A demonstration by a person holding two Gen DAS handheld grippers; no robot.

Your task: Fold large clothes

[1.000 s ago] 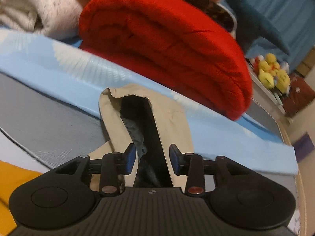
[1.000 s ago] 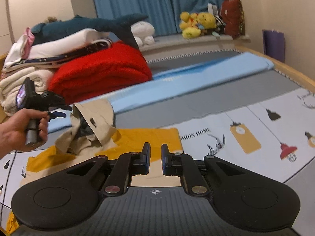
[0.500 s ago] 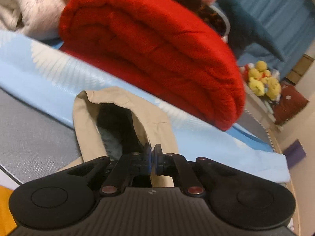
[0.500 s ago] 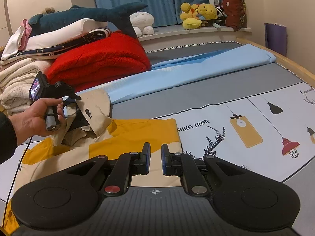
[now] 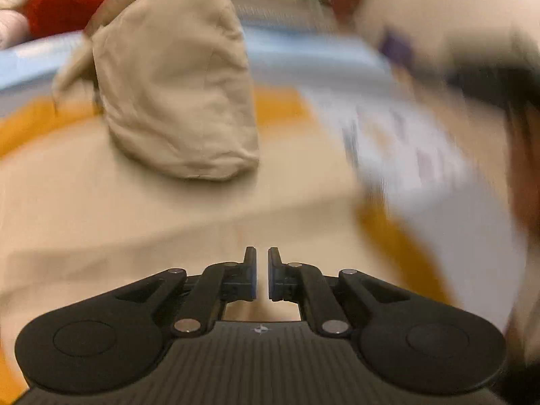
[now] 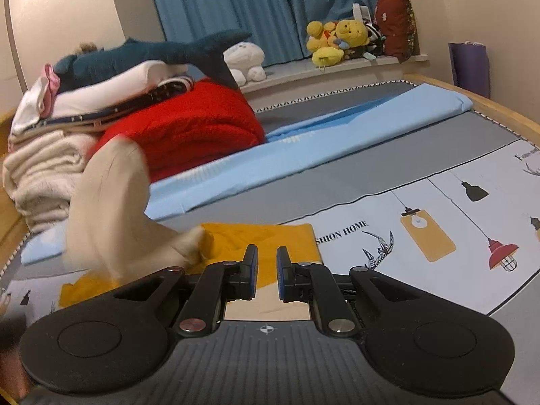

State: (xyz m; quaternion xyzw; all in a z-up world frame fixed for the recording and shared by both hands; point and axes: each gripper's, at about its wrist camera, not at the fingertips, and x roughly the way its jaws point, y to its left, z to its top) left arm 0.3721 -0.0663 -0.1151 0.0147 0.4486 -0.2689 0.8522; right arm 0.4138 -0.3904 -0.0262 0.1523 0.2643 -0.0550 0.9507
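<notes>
A large beige and yellow garment lies spread on the bed. In the blurred left wrist view, a bunched beige flap of it lies over its body, just ahead of my left gripper. The jaws of that gripper are opening with a narrow gap, and nothing is between them. In the right wrist view the same flap stands up, blurred, at the left of the garment's yellow part. My right gripper hovers over the garment's near edge, jaws slightly apart, no cloth seen pinched.
A folded red blanket, a stack of pale clothes and a shark plush sit at the back left. A light blue sheet crosses the bed. Plush toys line the sill. The wooden bed edge and a purple bag are on the right.
My left gripper shut on the beige flap, swept it fast across and over the garment, then loosened. The hand has left the right wrist view's left side. My right gripper stayed put.
</notes>
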